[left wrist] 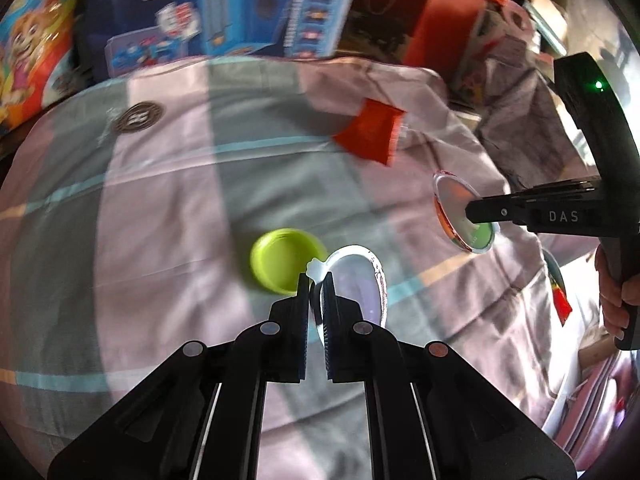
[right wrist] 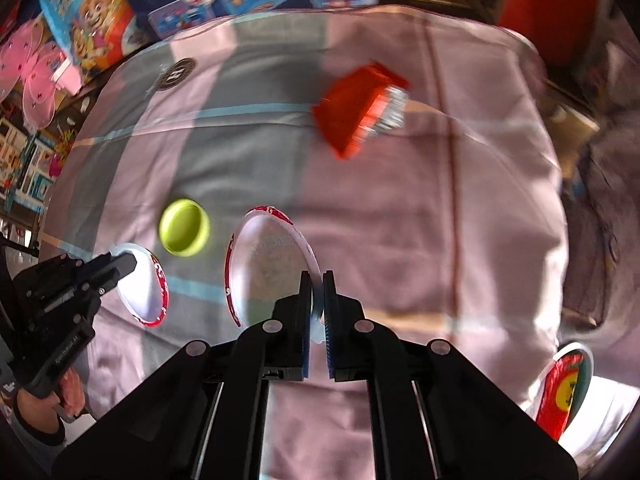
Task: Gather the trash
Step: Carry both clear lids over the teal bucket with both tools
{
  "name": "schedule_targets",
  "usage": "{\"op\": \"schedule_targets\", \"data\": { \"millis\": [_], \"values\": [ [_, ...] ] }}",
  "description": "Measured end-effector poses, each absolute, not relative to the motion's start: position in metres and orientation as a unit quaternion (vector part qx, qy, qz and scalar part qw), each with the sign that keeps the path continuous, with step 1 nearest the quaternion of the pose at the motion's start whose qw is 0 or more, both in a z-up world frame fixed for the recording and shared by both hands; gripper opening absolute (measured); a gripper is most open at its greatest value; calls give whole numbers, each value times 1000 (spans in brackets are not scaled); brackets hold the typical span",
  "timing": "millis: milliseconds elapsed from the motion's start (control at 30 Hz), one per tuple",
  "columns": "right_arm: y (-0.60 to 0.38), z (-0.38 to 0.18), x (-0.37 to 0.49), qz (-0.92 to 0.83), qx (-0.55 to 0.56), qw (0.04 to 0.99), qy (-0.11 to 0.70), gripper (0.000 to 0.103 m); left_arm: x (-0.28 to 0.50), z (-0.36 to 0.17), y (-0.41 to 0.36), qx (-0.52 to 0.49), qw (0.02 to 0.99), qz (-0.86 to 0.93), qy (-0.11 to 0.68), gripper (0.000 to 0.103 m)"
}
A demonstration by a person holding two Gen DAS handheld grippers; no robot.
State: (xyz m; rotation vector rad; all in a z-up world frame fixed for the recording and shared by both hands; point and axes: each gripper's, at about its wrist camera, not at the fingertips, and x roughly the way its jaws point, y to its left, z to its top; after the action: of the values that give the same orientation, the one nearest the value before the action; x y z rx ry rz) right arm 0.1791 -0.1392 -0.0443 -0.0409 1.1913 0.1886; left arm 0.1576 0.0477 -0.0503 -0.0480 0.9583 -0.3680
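My left gripper [left wrist: 318,280] is shut on the edge of a round foil lid [left wrist: 356,284] with a red rim, held above the bed; it also shows in the right wrist view [right wrist: 146,288]. My right gripper [right wrist: 318,278] is shut on a second, larger round foil lid [right wrist: 268,264], also seen in the left wrist view [left wrist: 460,216]. A lime-green plastic cap [left wrist: 286,266] lies open side up on the bedsheet just left of my left gripper's tip, and shows in the right wrist view [right wrist: 184,232]. A red crumpled wrapper [left wrist: 370,130] lies farther back, also in the right wrist view [right wrist: 360,110].
The striped pink and grey bedsheet [left wrist: 160,220] covers the bed. Colourful toy boxes [left wrist: 224,4] line the far edge. A red box [left wrist: 444,12] stands at the back right. Another red and yellow lid [right wrist: 566,388] lies at the bed's right edge.
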Motion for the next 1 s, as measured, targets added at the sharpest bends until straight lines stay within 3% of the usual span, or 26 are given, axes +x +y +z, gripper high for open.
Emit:
{"op": "schedule_targets", "data": {
  "millis": [367,633,1000],
  "values": [
    [-288,-29,108,14,45,844,535,6,143,-29,-76,39,856,-250,450,7],
    [-414,-20,48,-64,96,851,512,6,129,-20,-207,88,826,-332,447,7],
    [-544,-74,-9,-142,182,818,527,6,100,-52,-380,170,765,-413,464,7]
  ]
}}
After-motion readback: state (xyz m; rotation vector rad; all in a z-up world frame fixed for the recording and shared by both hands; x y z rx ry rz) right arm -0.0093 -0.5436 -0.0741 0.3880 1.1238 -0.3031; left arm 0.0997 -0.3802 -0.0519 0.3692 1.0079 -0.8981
